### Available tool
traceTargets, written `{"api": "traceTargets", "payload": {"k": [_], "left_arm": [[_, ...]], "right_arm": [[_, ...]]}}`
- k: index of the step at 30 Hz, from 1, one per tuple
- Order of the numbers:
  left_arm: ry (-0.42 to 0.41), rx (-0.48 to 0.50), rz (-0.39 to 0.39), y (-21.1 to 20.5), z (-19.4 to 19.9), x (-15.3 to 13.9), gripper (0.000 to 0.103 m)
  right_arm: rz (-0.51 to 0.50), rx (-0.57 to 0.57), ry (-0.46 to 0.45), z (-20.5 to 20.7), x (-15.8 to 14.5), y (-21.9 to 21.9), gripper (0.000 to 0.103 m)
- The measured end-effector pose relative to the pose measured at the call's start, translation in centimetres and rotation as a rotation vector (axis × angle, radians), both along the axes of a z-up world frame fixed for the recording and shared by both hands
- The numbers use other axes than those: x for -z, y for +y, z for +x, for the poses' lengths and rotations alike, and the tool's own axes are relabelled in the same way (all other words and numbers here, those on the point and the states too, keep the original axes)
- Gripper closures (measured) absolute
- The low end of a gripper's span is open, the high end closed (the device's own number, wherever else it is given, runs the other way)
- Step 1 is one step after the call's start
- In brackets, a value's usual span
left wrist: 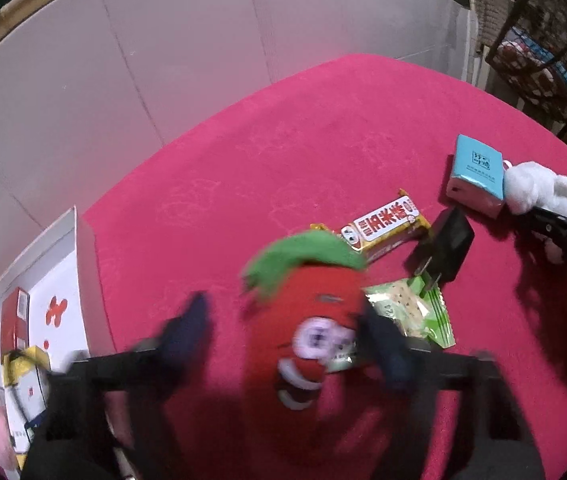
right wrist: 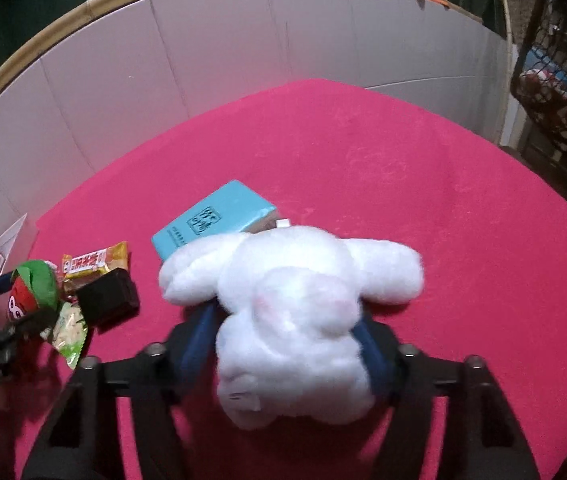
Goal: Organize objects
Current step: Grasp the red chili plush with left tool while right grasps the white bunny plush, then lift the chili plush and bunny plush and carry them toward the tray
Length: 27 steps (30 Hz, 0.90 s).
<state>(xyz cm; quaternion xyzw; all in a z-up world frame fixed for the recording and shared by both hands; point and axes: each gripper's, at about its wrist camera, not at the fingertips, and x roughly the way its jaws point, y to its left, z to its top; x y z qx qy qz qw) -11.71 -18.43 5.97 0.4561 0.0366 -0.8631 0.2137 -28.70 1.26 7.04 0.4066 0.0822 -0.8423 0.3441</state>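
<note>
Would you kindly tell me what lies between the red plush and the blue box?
The yellow snack bar and black charger lie between the red plush and blue box, clearest in the left wrist view.

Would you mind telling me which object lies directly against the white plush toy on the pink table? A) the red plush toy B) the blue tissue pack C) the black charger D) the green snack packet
B: in the right wrist view the blue tissue pack sits right behind the white plush toy, partly tucked under it, while the black charger lies apart to the left.
</note>
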Motion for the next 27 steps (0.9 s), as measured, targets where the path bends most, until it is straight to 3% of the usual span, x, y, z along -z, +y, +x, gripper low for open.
{"api": "traceTargets", "payload": {"k": [5, 16, 21, 27], "left_arm": [[0.029, -0.017, 0.015, 0.4, 0.9, -0.4, 0.064], [0.136, -0.054, -0.019, 3.9, 3.3, -2.9, 0.064], [0.211, -0.104, -0.050, 6.5, 5.3, -4.5, 0.065], [0.252, -0.104, -0.087, 7.8, 6.4, -6.3, 0.065]], "right_arm": [[-0.013, 0.000, -0.007, 0.1, -0.2, -0.1, 0.045], [-0.067, 0.012, -0.023, -0.3, -0.1, 0.5, 0.049], [-0.154, -0.005, 0.082, 2.3, -2.0, 2.1, 0.050], [-0.199, -0.025, 0.112, 4.9, -3.6, 2.5, 0.050]]}}
